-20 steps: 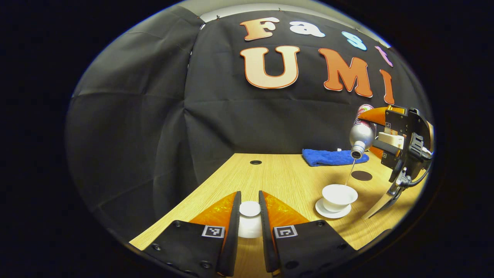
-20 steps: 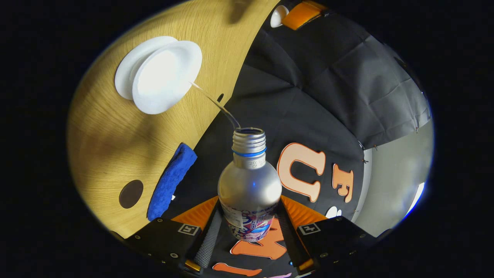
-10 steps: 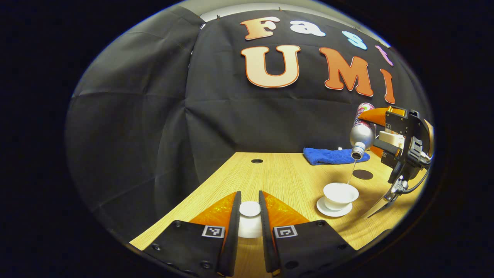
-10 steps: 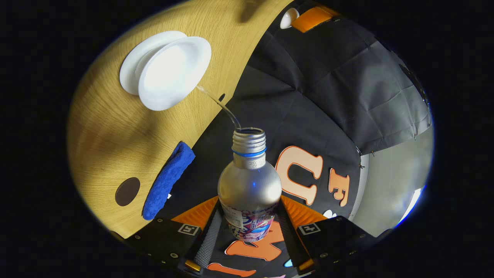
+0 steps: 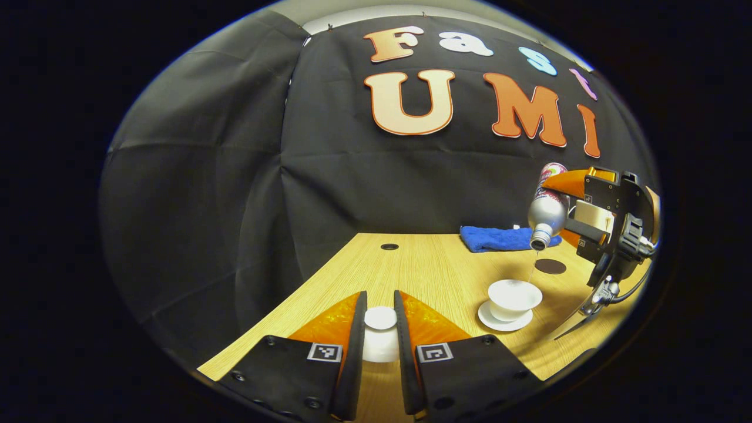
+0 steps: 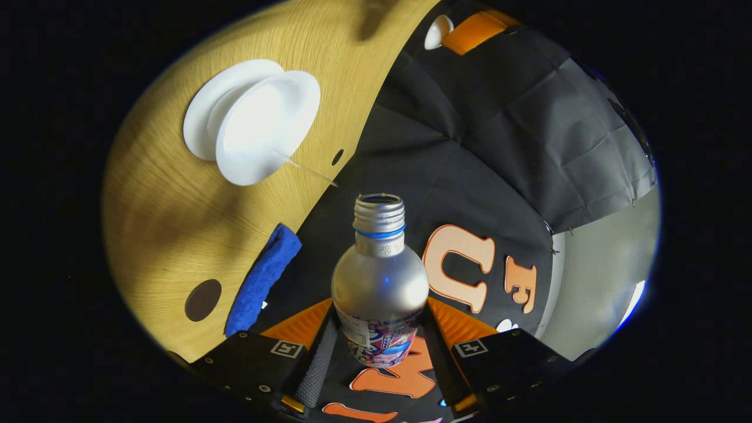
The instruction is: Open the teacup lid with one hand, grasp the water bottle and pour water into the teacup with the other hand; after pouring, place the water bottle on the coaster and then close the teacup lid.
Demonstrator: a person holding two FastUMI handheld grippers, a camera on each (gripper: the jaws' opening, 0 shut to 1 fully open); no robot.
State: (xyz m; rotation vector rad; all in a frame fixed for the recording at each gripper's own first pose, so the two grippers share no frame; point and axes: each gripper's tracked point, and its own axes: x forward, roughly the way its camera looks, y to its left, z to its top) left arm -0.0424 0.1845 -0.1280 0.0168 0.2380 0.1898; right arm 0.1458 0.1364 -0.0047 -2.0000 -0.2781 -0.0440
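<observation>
- Surface: one wood-grain table (image 5: pixel 423 264) against black cloth walls; one round cable hole (image 5: pixel 389 247) near its far edge
- Left gripper (image 5: pixel 380 329): fingers pressed on either side of one white teacup lid (image 5: pixel 380 318), held above the near part of the table, knob side up
- Right gripper (image 6: pixel 379 346): both fingers clamped on the lower body of one silver water bottle (image 6: pixel 380 282); also seen from the left gripper view at far right (image 5: pixel 605 223)
- Bottle orientation: long axis tilted well past level, open neck (image 5: pixel 539 242) pointing down and toward the teacup, base raised; no cap on the neck
- A thin thread of water (image 6: pixel 305 168) runs between neck and cup
- One white teacup (image 5: pixel 514 295), uncovered, upright on one white saucer (image 5: pixel 490 320), below the bottle mouth
- One dark round coaster (image 5: pixel 550 266) just beyond the cup, bare
- One blue cloth (image 5: pixel 499 238), folded, at the table's far edge behind the coaster
</observation>
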